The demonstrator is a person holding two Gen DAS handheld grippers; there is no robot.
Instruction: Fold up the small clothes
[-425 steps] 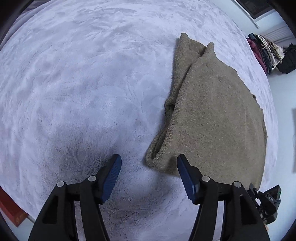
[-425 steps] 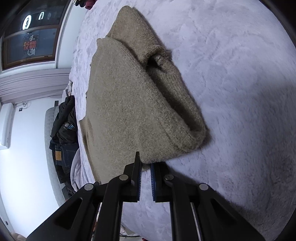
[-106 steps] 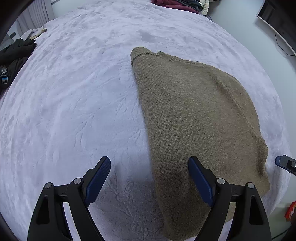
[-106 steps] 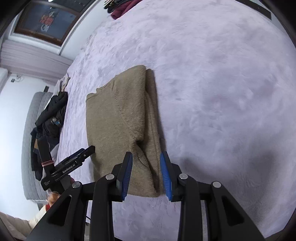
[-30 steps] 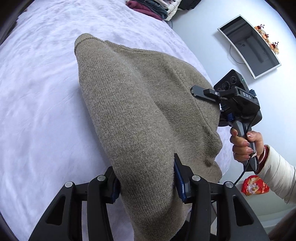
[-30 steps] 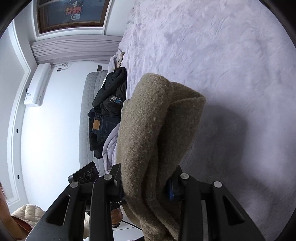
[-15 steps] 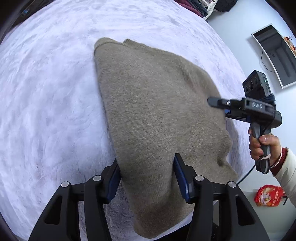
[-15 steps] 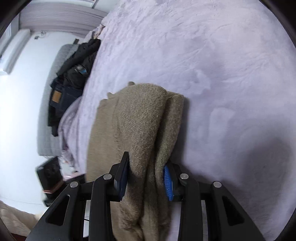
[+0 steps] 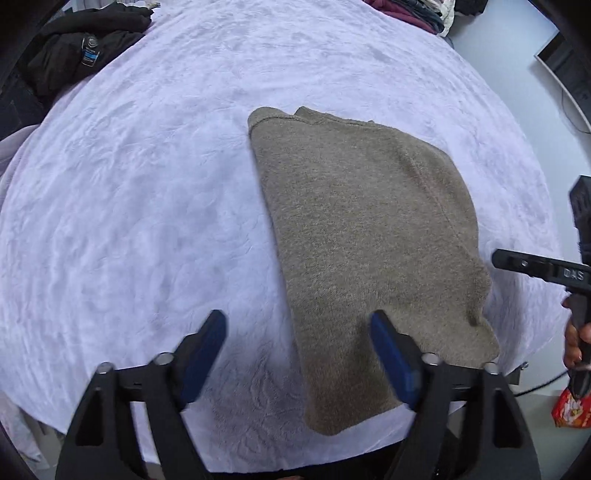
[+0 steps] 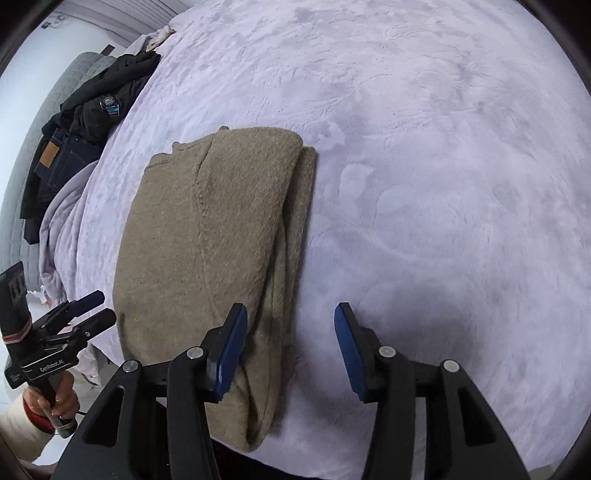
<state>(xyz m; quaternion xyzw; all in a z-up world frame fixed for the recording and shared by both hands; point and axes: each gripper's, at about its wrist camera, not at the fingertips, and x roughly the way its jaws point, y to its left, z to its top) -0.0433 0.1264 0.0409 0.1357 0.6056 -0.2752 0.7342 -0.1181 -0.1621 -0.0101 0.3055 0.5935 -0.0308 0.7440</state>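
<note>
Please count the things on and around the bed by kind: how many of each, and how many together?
Folded brown sweater: 1
Handheld grippers, left gripper and right gripper: 2
Lilac blanket: 1
Heaps of dark clothes: 1
Piles of clothes at the far edge: 1
Red snack bags: 1
Total: 7

Olive-brown knit sweater (image 9: 362, 236), folded into a flat stacked rectangle, lying on pale fleece, near edge under the left jaws' right pad, stacked fold edge beside the right jaws' left pad, possibly three layers thick
</note>
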